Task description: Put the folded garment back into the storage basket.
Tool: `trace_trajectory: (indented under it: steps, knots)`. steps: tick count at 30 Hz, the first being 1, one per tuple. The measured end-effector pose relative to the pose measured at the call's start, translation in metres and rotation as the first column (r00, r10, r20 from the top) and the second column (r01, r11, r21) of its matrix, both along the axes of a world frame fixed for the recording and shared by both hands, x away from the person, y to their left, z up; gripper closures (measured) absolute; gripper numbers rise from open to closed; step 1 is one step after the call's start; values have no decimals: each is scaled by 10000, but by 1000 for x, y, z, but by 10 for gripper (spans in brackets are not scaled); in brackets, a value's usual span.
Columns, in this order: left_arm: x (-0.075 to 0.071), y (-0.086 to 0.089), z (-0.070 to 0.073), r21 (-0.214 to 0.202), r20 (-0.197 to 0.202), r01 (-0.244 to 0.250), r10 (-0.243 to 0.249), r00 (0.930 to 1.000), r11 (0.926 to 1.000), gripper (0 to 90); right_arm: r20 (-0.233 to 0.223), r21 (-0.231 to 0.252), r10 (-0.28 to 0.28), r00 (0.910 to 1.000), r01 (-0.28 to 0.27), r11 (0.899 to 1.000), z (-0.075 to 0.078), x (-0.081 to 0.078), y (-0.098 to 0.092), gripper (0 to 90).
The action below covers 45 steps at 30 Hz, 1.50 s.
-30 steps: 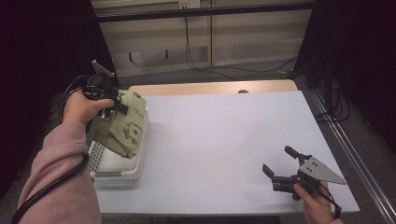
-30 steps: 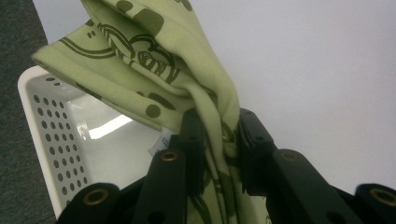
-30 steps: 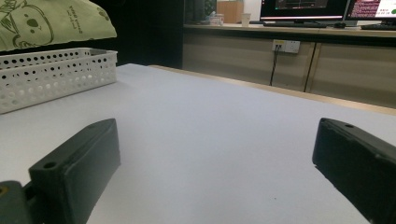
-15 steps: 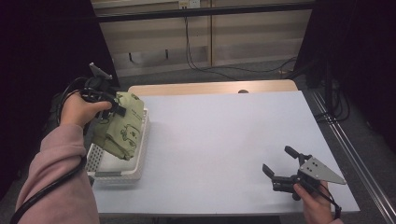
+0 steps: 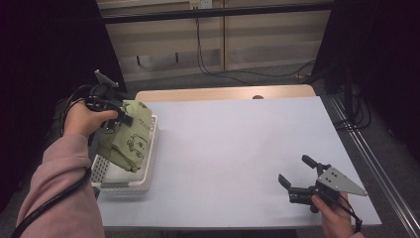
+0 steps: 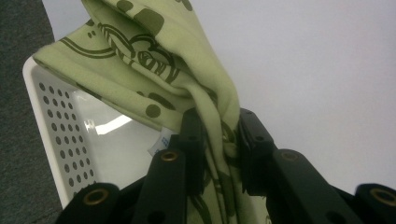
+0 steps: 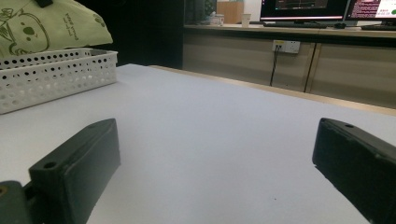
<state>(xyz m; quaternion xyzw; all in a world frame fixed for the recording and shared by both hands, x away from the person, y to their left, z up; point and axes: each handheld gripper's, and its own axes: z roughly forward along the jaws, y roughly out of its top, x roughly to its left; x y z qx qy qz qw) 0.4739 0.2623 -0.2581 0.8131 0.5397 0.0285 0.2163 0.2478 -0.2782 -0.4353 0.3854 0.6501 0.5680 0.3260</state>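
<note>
- Pale lavender-white, the bench (image 5: 237,148) is stretching from a wooden edge at its far side toward the person, with dark floor and trailing cables lying beyond it.
- At the bench's left edge, a white perforated basket (image 5: 126,181) is sitting; in the right gripper view it (image 7: 56,77) is showing low and wide at the far left.
- The left hand-held gripper (image 5: 120,120) is clenching a green printed cloth (image 5: 128,136), and the left hand (image 5: 84,118) is gripping the tool above the basket's far end.
- In the left gripper view, the two black jaws of that hand-held gripper (image 6: 218,140) are pinching a bunched fold of the cloth (image 6: 154,56), which is hanging over the basket's wall (image 6: 51,126).
- Part of the cloth is draping down into the basket, its lower part lying inside.
- The right hand-held gripper (image 5: 297,172) is sitting near the bench's near right corner, well apart from the basket, jaws spread wide and grasping nothing.
- The right hand (image 5: 334,213) is holding it from below.
</note>
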Motion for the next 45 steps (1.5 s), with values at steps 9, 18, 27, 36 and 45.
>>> trace_trajectory:
  steps: [9,18,27,36,45]
  knots:
    - [-2,1,-7,-53,1,-129,129,9999,9999,748,1,4,43,10000,-43,10000,0,0,0,5]
    - [-2,4,-11,-12,-121,1,-1,9999,10000,747,3,-3,58,10000,-58,10000,0,0,0,5]
    - [-3,6,-14,236,-245,263,-257,9994,9994,747,12,-13,61,10000,-61,10000,0,0,0,5]
    - [-3,6,-19,88,-121,-36,37,9999,10000,746,1,-6,55,10000,-55,10000,0,0,0,5]
    - [-4,6,-24,-26,-67,-147,147,9999,9999,746,4,-29,54,10000,-54,10000,0,0,0,5]
